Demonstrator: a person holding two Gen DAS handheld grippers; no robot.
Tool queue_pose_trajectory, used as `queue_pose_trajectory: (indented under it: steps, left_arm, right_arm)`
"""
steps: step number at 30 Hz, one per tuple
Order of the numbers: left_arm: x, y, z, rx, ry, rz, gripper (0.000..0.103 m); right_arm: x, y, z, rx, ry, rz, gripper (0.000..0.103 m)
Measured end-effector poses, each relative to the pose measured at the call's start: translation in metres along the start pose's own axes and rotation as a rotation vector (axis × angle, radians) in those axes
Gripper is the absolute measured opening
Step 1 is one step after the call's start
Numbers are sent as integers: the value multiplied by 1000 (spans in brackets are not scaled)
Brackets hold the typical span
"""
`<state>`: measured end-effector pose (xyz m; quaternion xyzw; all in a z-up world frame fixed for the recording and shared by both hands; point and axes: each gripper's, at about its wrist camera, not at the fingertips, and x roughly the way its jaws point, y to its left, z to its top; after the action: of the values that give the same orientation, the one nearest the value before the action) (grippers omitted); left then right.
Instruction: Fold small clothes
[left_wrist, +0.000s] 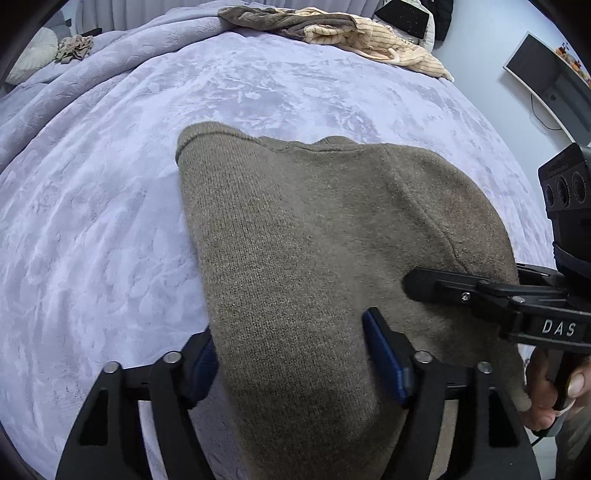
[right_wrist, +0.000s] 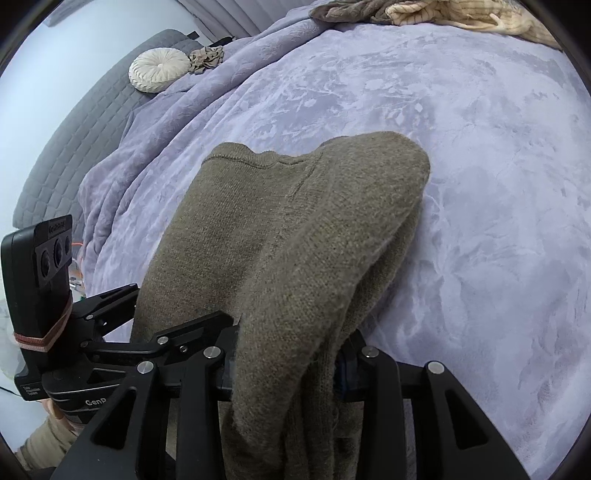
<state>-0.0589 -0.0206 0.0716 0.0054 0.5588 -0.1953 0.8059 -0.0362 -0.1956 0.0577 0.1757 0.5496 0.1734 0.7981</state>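
Jaws of the left gripper (left_wrist: 291, 354) stand released: the blue pads (left_wrist: 386, 360) straddle the near edge of the olive-brown knitted sweater (left_wrist: 314, 240) with a visible gap, not pressing it. Jaws of the right gripper (right_wrist: 286, 363) are clenched on a bunched fold of the same sweater (right_wrist: 295, 229), gathered thickly between them.

The sweater lies folded on the lavender plush bedspread (left_wrist: 110, 221), its collar edge away from the grippers and its near end draped over the bed edge toward them.

Handling, as judged: the knit is soft, light and limp, with a fuzzy surface that should grip well. It will sag and stretch if lifted by one point, so take hold at a doubled edge or corner, both sides together.

Both grippers point steeply downward, side by side. A hand (left_wrist: 554, 387) grips the right gripper's handle.
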Motion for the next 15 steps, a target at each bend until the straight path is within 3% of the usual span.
queue_pose_trajectory:
  steps: [3, 7, 10, 12, 15]
  left_arm:
    - [-8, 2, -2, 6, -5, 0, 81]
    - [-29, -1, -4, 29, -38, 73, 81]
    - [-48, -3, -6, 46, -88, 121, 81]
    - [-51, -3, -6, 46, -88, 156, 81]
    - [-37, 0, -7, 62, -51, 225, 81]
  right_arm:
    - [-3, -17, -2, 62, -9, 19, 57]
    - [-28, -25, -6, 84, -56, 1, 57]
    - [-65, 0, -15, -31, -144, -47, 57]
    - [-82, 24, -25, -130, -174, -14, 57]
    - [-82, 52, -41, -249, -148, 71, 57]
